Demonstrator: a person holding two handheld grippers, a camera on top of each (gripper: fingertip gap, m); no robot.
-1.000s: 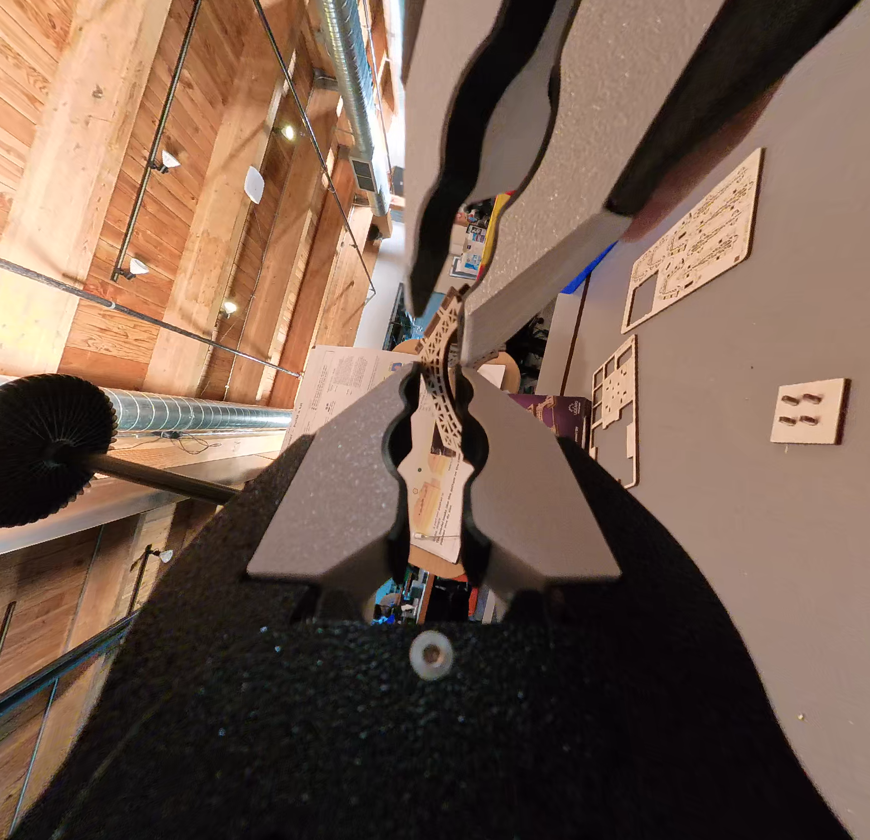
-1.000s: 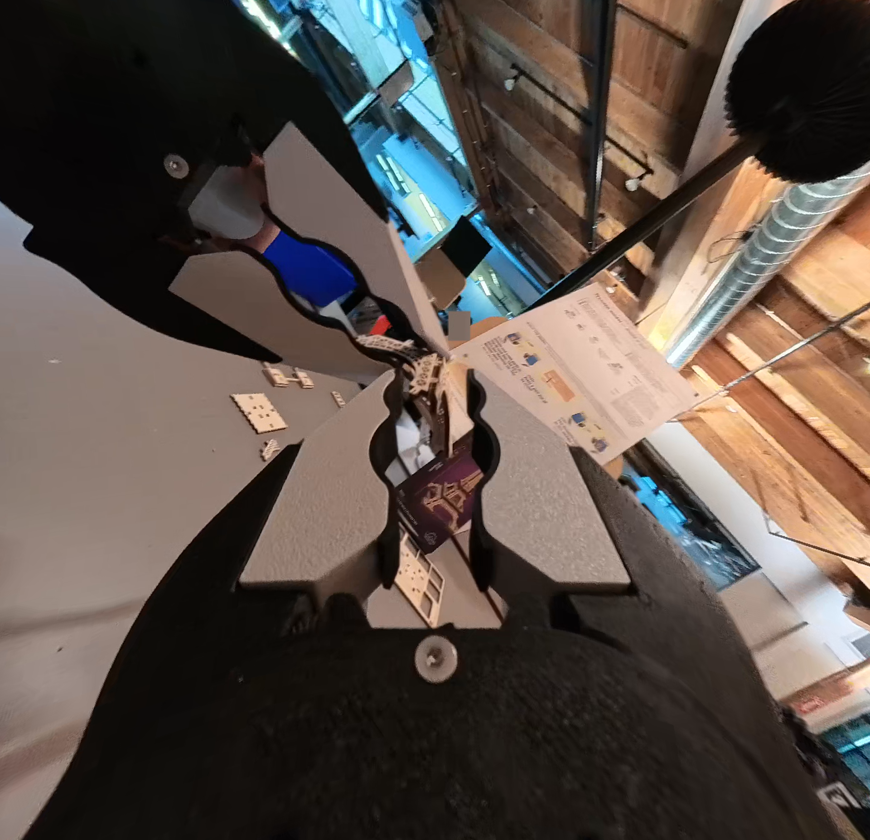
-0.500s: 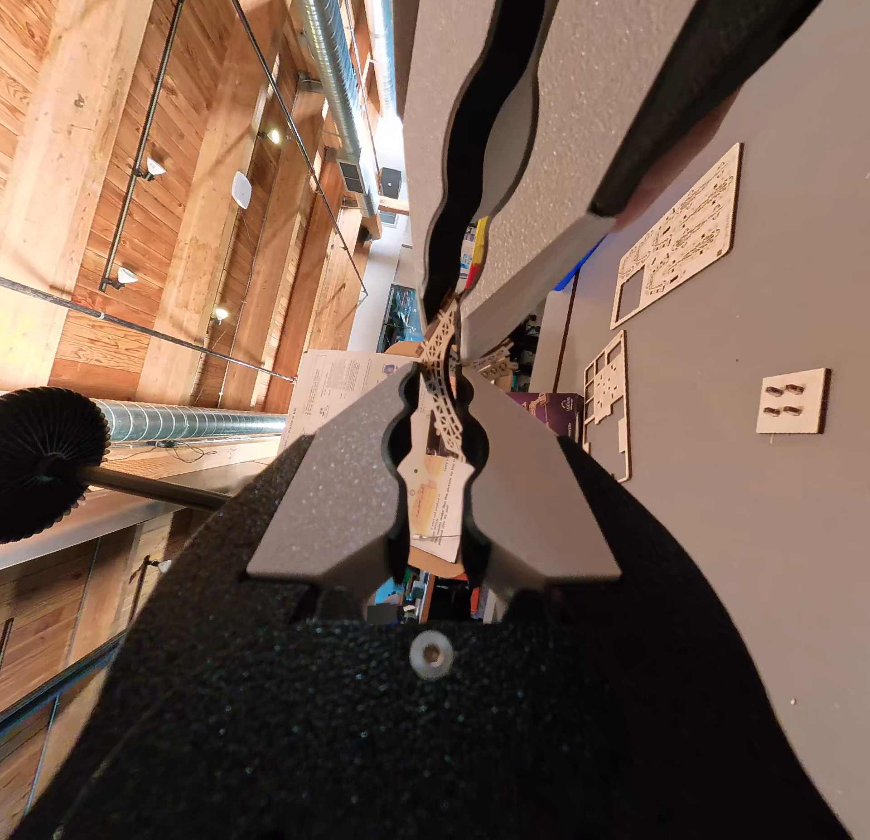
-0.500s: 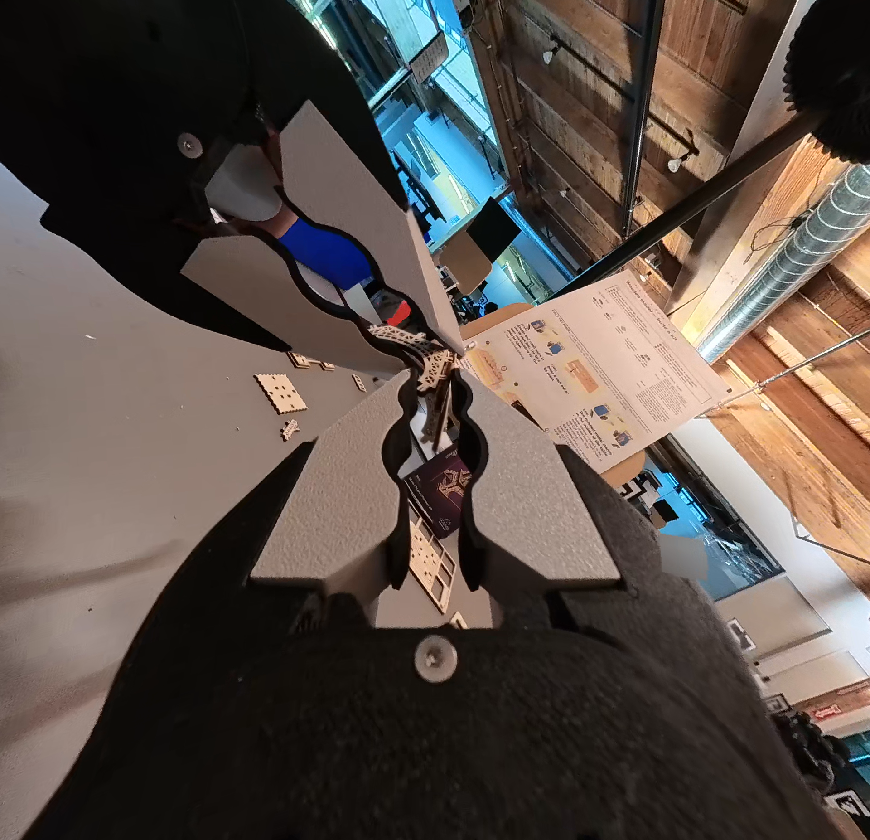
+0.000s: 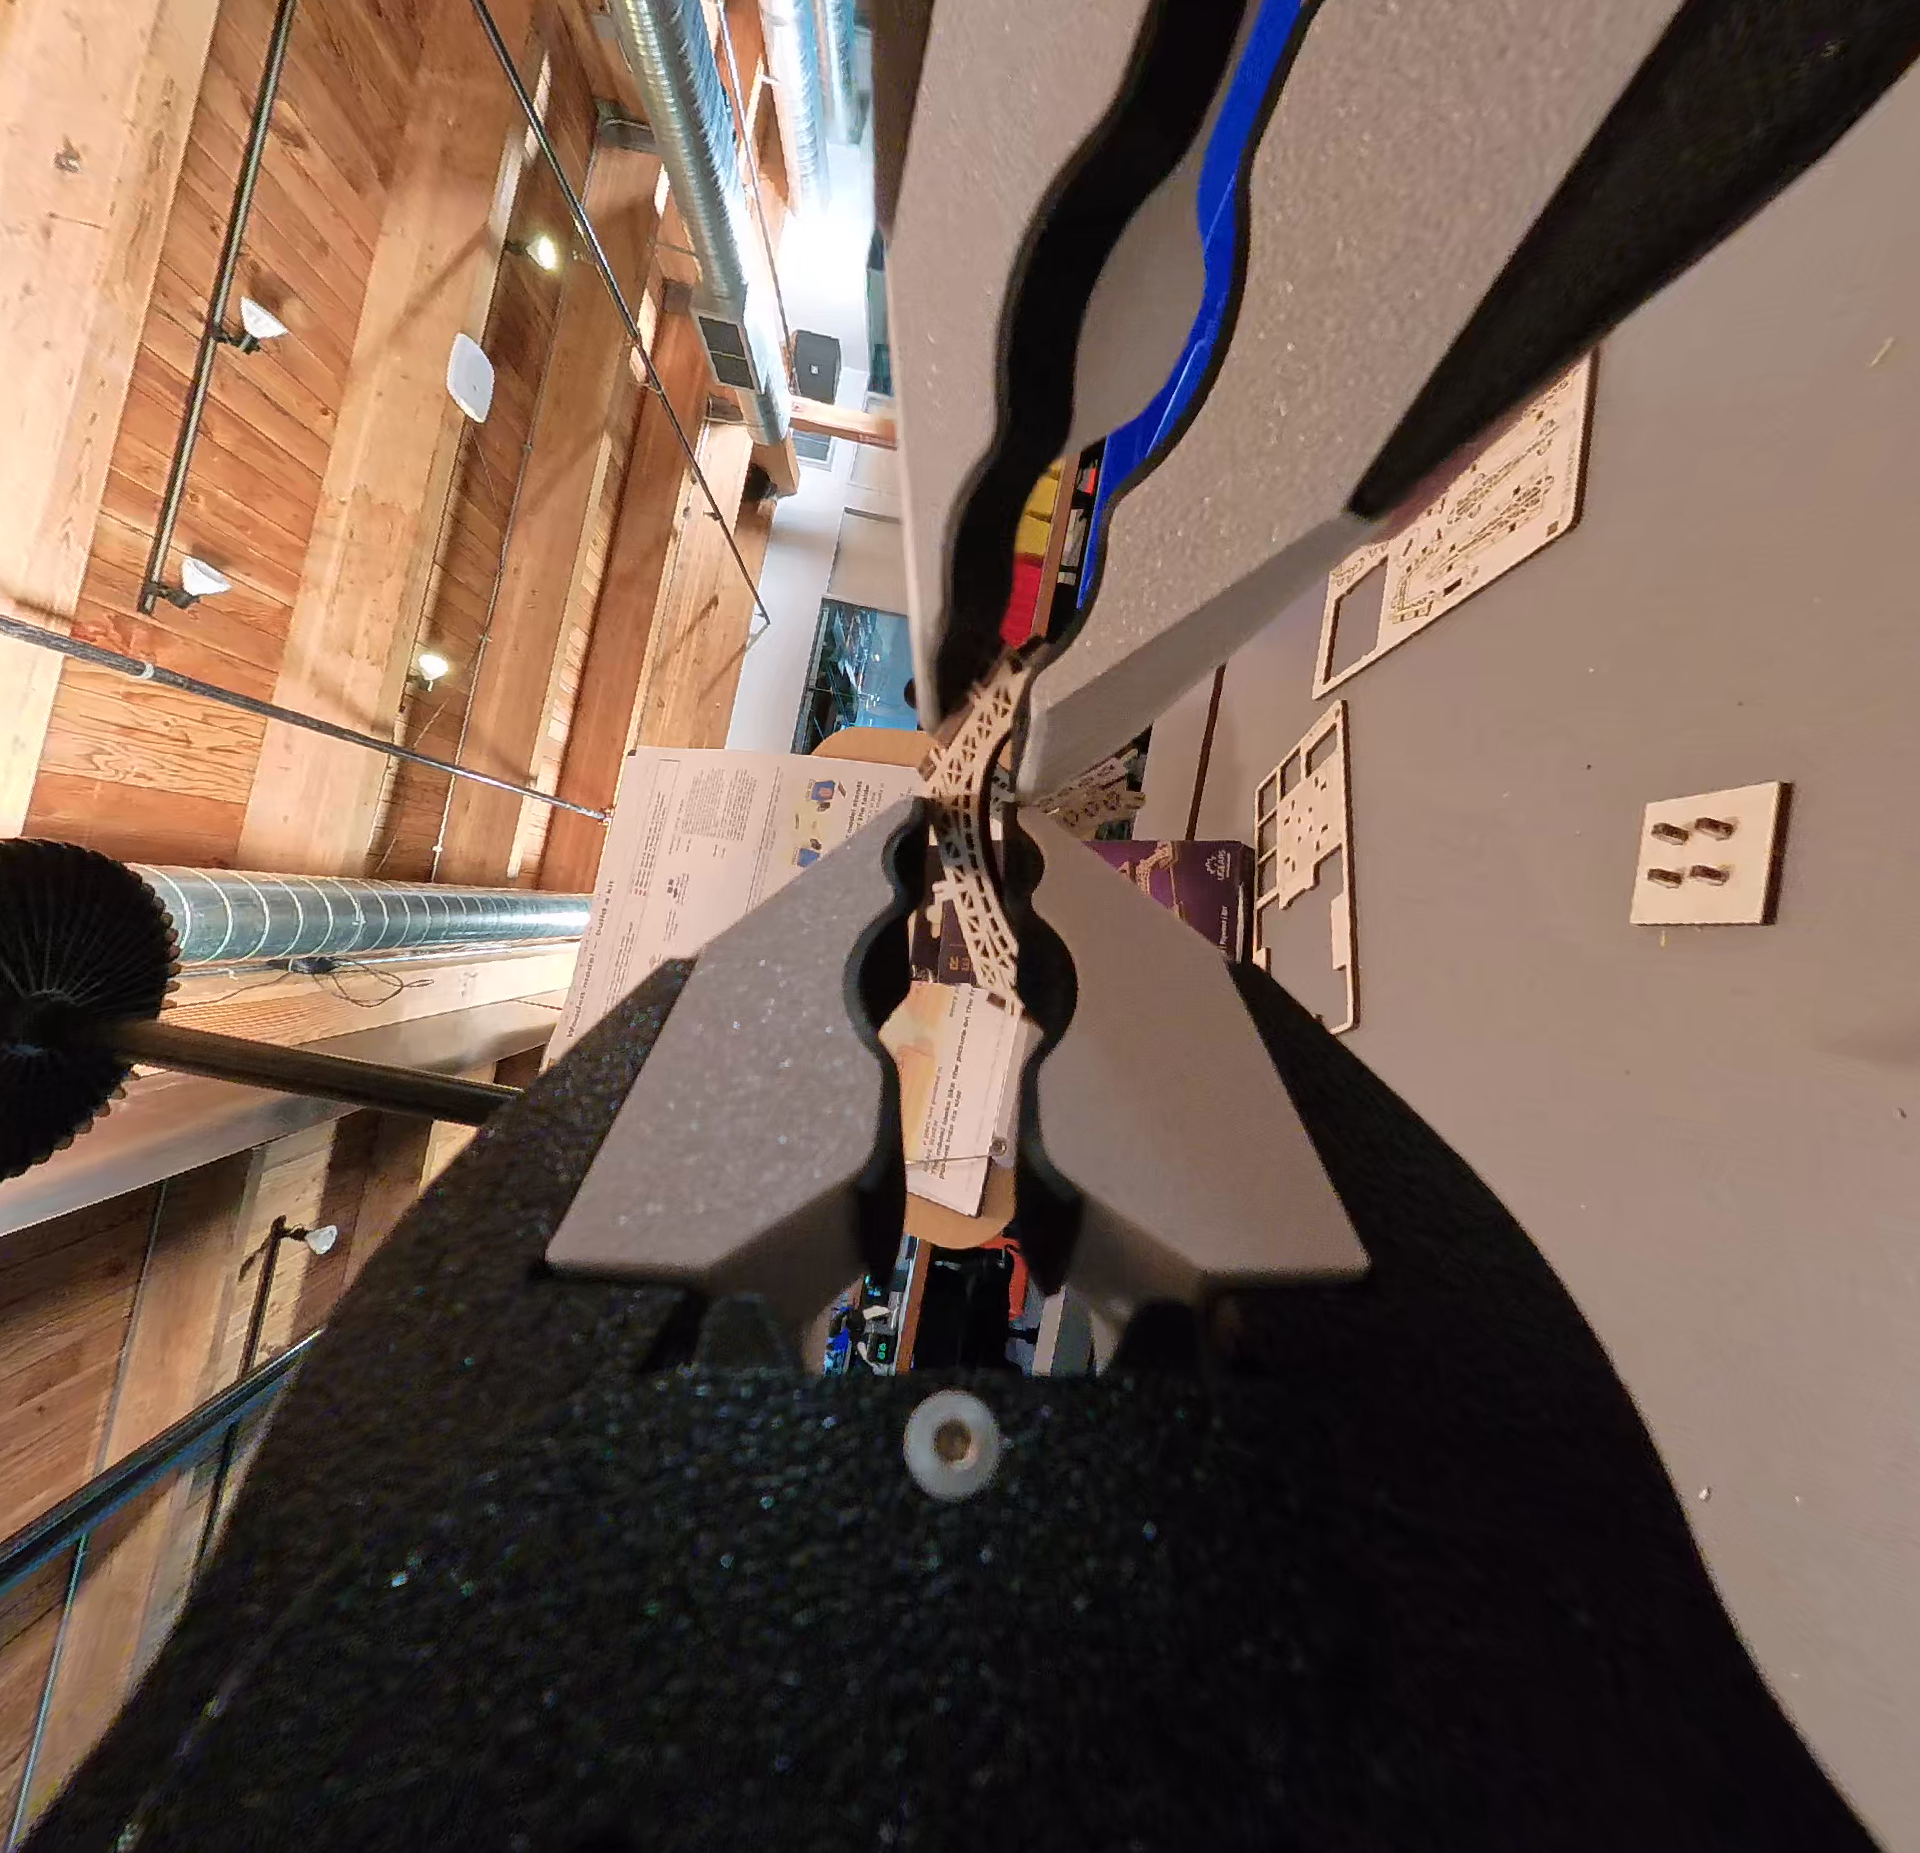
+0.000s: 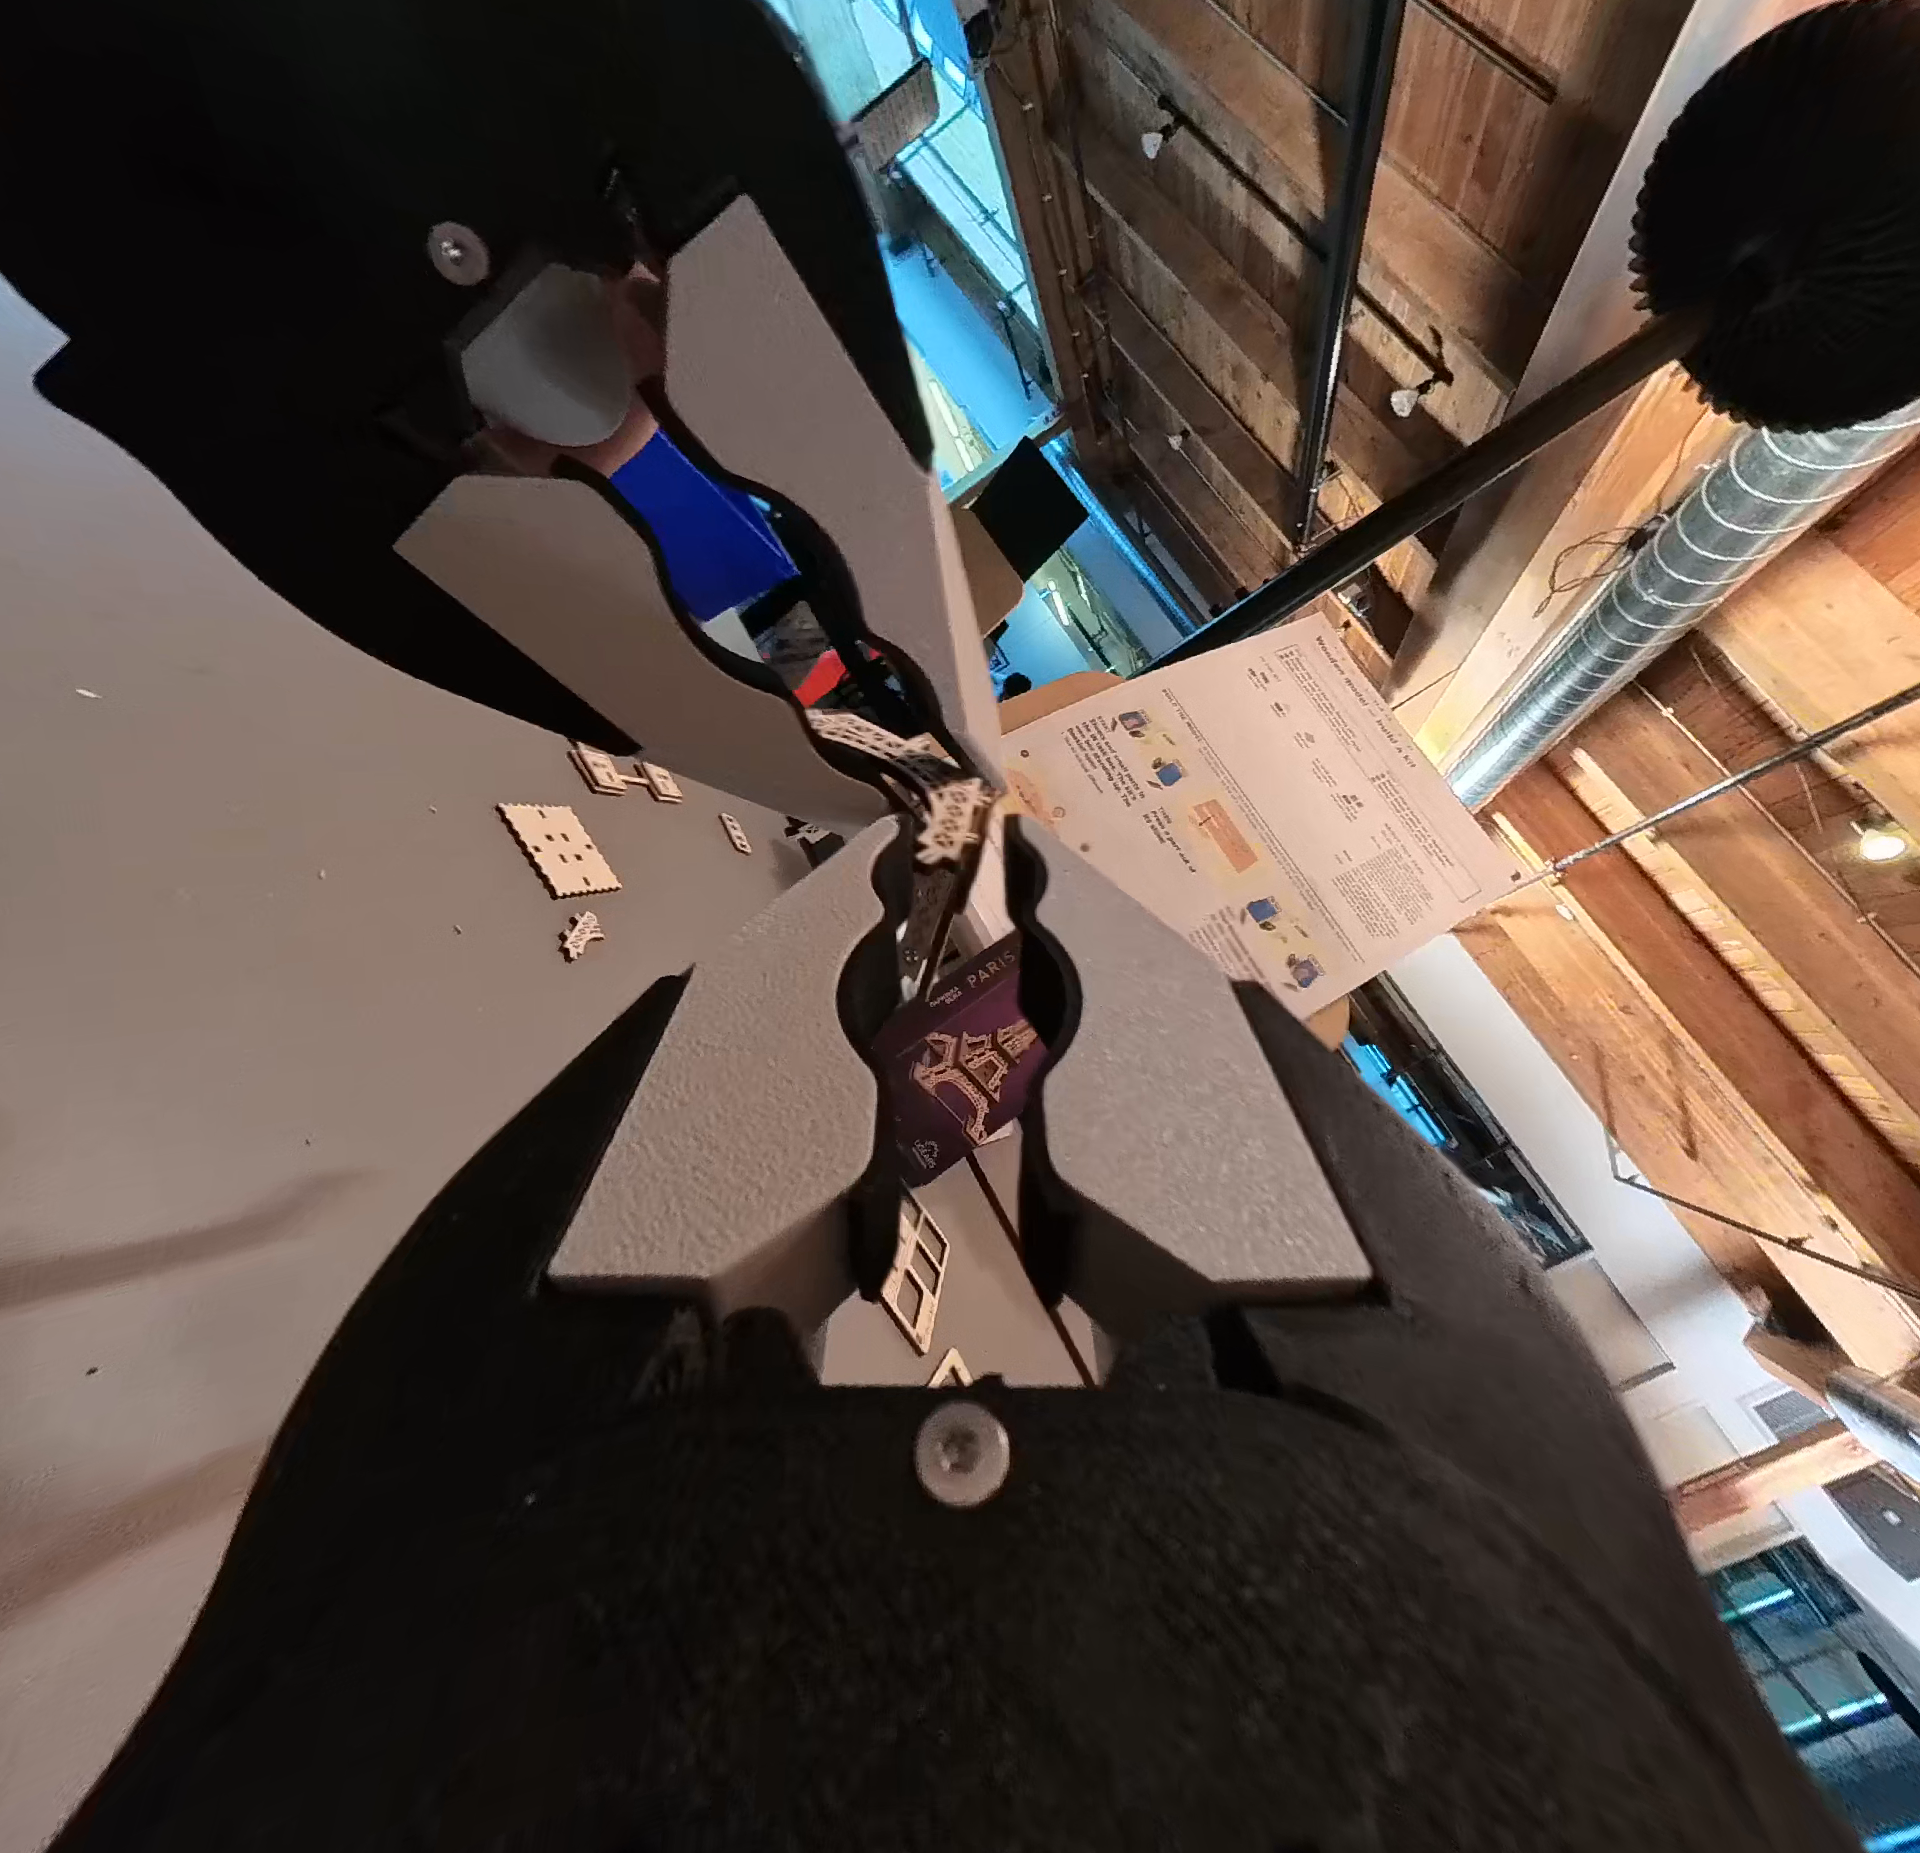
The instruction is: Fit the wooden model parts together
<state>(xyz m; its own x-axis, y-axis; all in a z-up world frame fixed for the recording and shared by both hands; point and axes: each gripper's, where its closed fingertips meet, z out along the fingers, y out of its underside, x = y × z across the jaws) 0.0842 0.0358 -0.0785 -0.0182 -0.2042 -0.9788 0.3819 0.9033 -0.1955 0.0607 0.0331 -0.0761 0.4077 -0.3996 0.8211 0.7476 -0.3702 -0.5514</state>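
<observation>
Left wrist view showed my left gripper (image 5: 961,827) pinched down on a curved lattice strip (image 5: 977,899), a pale laser-cut wooden part with cross-bracing that ran back between my fingers (image 5: 748,1055). My right gripper (image 5: 1003,702) came in from above, tip to tip with the left, its jaws likewise closed on the far end of that wooden work. A small lattice piece (image 5: 1091,801) stuck out to the right just beside the meeting tips. On the grey table (image 5: 1558,1180) to the right lay a cut-out plywood sheet (image 5: 1304,858), a second parts sheet (image 5: 1455,546) farther off, and a small square plate (image 5: 1709,853) with four slots nearer me, all well apart from the grippers. A purple box (image 5: 1174,868) sat behind the fingers, with an instruction sheet (image 5: 727,847) standing to the left.

From the right wrist view, my right gripper (image 6: 987,816) was nearly closed on a small toothed wooden piece (image 6: 951,816), pressed against the lattice strip (image 6: 862,738) that my left gripper (image 6: 935,754) held from the far left. I could not tell whether the two parts were seated. Loose wooden bits, among them a notched square tile (image 6: 558,847), lay on the table (image 6: 260,972) at left.
</observation>
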